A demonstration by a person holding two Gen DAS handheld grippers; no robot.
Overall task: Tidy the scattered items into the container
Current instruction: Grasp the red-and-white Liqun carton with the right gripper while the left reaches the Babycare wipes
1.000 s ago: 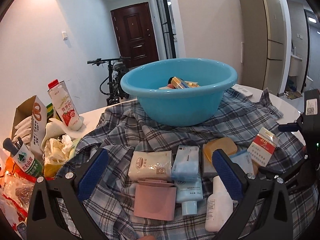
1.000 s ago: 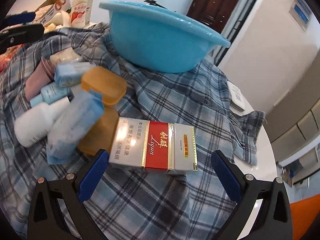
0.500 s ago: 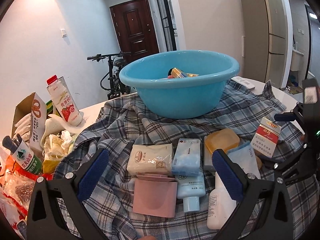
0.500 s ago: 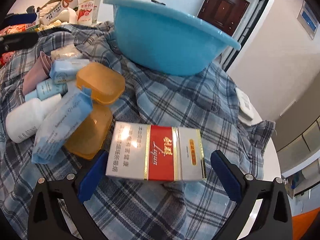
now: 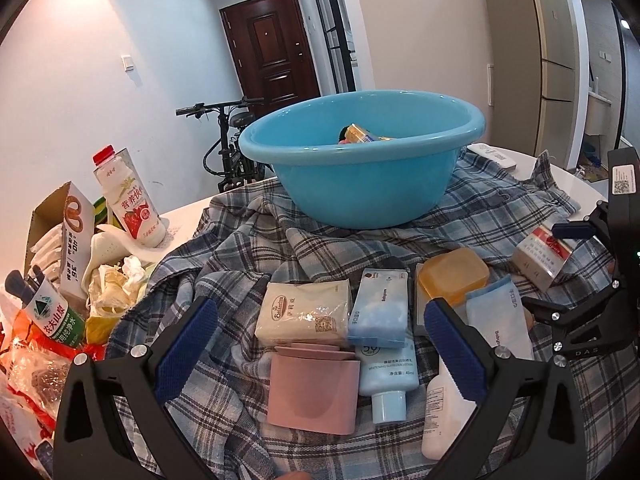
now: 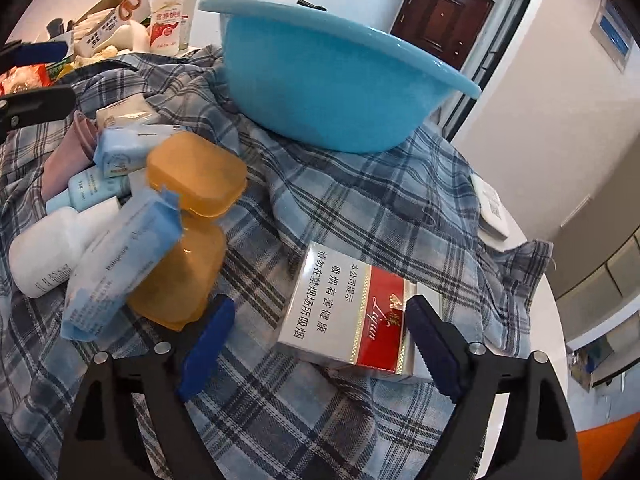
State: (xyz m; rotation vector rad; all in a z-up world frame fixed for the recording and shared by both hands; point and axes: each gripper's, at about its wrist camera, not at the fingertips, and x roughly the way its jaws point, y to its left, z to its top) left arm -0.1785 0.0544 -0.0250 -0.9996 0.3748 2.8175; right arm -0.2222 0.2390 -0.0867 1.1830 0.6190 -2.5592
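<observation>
The blue basin [image 5: 360,184] stands on a plaid shirt [image 5: 500,220] with a few small items inside. My left gripper [image 5: 320,344] is open above a pink cup [image 5: 312,392], a tissue pack [image 5: 304,312] and a blue tube [image 5: 386,364]. My right gripper [image 6: 320,340] is open around a red and silver cigarette pack [image 6: 348,304]. The pack leans tilted against the right finger, while the left finger stands clear of it. Orange soap boxes [image 6: 196,172], a blue wipes pack [image 6: 120,256] and a white bottle [image 6: 48,256] lie to its left.
Snack bags, a water bottle [image 5: 48,312], an open carton [image 5: 60,232] and a strawberry milk bottle [image 5: 128,200] crowd the table's left side. A white remote [image 6: 492,208] lies near the table's right edge. A bicycle [image 5: 224,148] stands behind the table.
The right gripper's jaws have narrowed. The cigarette pack, which lay flat and crosswise between the fingers, has turned and tipped up against the right finger. The left gripper has stayed put.
</observation>
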